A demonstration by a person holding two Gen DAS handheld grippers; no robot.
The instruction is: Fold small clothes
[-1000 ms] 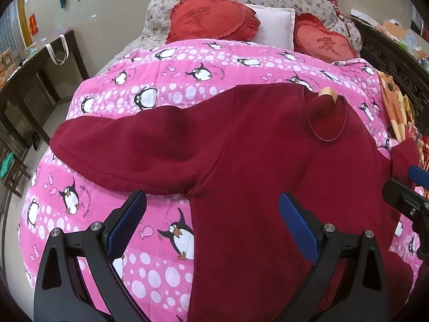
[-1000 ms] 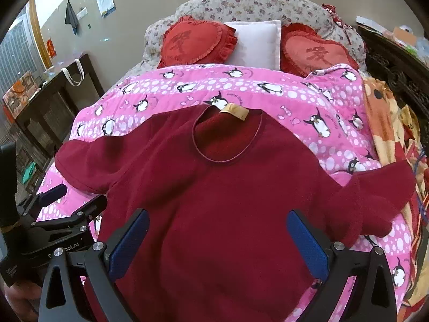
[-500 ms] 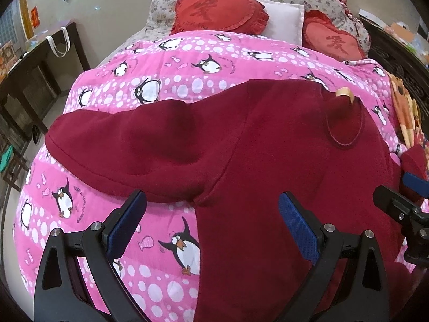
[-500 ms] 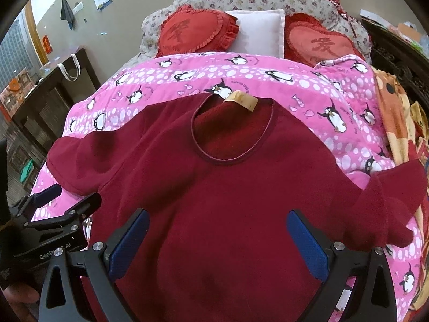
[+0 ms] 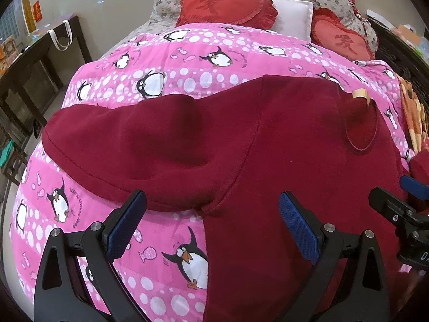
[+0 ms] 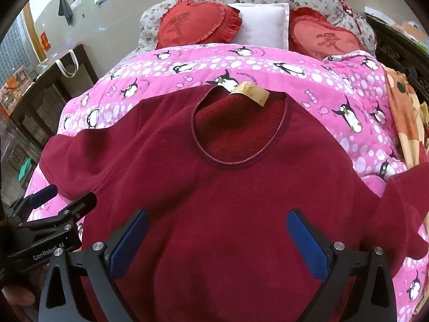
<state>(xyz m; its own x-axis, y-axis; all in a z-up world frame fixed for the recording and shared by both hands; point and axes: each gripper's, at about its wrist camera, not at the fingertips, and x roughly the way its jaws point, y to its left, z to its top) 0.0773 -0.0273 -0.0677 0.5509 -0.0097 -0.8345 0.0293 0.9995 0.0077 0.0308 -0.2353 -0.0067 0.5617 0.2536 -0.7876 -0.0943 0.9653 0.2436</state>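
A dark red long-sleeved fleece top (image 6: 228,187) lies spread face up on the pink penguin quilt (image 6: 187,64), its round neckline with a tan label (image 6: 250,92) toward the pillows. Its left sleeve (image 5: 128,145) stretches out to the left; the right sleeve (image 6: 402,201) is bunched at the right. My left gripper (image 5: 211,214) hovers open just above the left armpit seam. My right gripper (image 6: 217,237) hangs open over the chest of the top (image 5: 308,161). Nothing is held between either pair of blue pads.
Two red heart cushions (image 6: 198,22) and a white pillow (image 6: 261,25) lie at the bed's head. A dark wooden table (image 5: 40,61) stands left of the bed, an orange patterned blanket (image 6: 405,118) lies along the right. Part of a hand (image 6: 16,295) shows at bottom left.
Both grippers have moved forward and lower toward the top, which now looks larger. Both stay open. The garment has not moved.
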